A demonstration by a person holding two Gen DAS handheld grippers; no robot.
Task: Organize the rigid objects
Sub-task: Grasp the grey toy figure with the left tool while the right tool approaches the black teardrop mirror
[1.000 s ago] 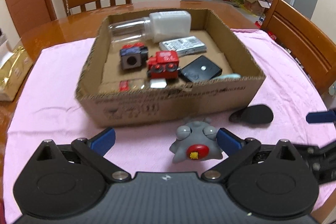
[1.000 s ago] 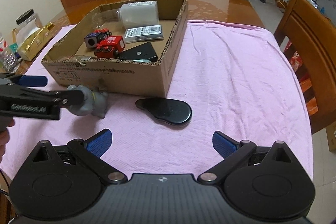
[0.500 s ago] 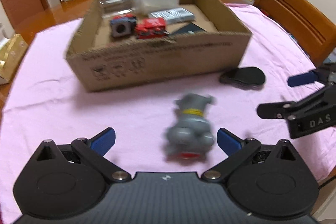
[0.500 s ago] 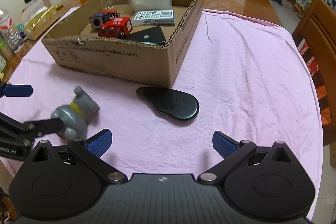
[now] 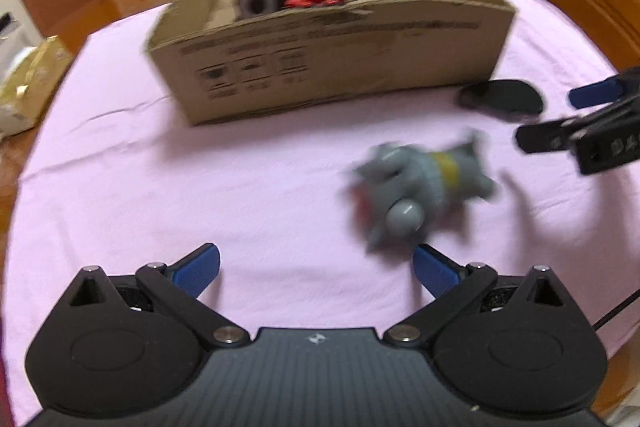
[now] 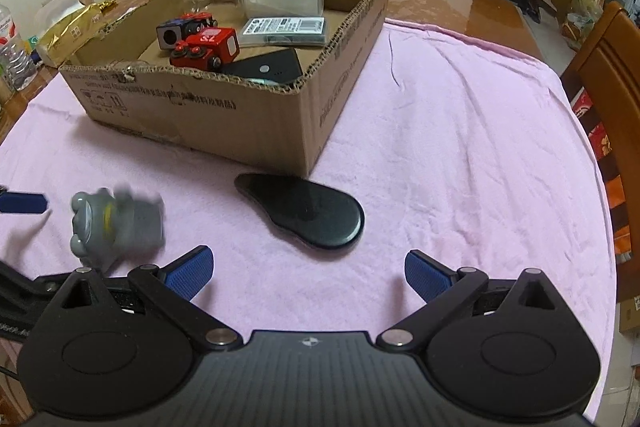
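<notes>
Left wrist view: left gripper (image 5: pixel 316 267) spread wide, empty; the blurred grey toy (image 5: pixel 416 191) lies loose on the pink cloth (image 5: pixel 200 187), and may roll away from a hasty grab. Right wrist view: right gripper (image 6: pixel 308 271) open, empty; black case (image 6: pixel 308 209) lies before the cardboard box (image 6: pixel 224 115), whose near wall blocks a low carry.

You've got a grey toy (image 5: pixel 416 187) with a yellow band on the pink cloth (image 6: pixel 460 147), a glossy black case (image 6: pixel 304 211) beside the brown cardboard box (image 6: pixel 224 115), red train (image 6: pixel 206 47) inside, blue pads (image 6: pixel 188 273) ahead.
</notes>
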